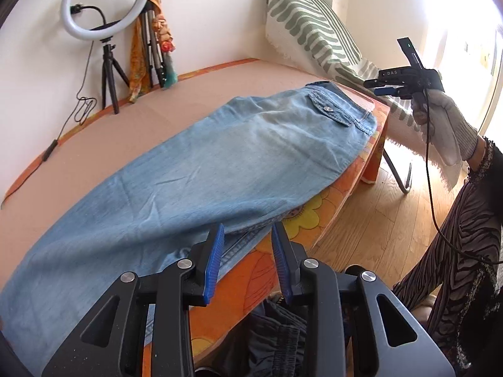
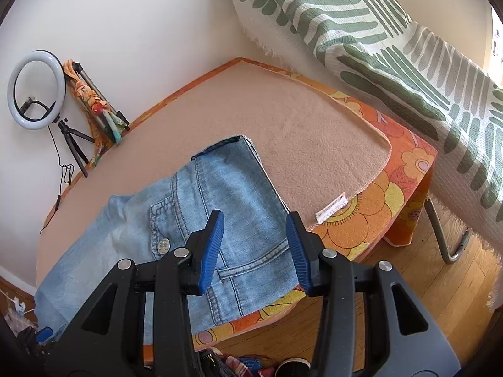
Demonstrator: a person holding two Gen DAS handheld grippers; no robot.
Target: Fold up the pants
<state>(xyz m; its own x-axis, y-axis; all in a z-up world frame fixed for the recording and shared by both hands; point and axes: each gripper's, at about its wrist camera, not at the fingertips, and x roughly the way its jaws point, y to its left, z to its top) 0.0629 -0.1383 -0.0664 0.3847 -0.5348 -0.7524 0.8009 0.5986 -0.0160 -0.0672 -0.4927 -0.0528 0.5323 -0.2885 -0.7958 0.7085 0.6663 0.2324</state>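
Light-blue pants (image 1: 195,169) lie folded lengthwise along the front edge of a bench (image 1: 188,94) under a tan blanket and orange floral cloth. The left claw (image 1: 247,260) hovers over the lower leg seam at the bench's edge, jaws parted, gripping nothing. The right claw (image 2: 255,251) hangs above the waistband end, also parted and empty. Only the left view shows the whole garment and the gloved hand (image 1: 446,128) carrying the right claw; only the right view shows the blanket's white label (image 2: 331,208) near the corner.
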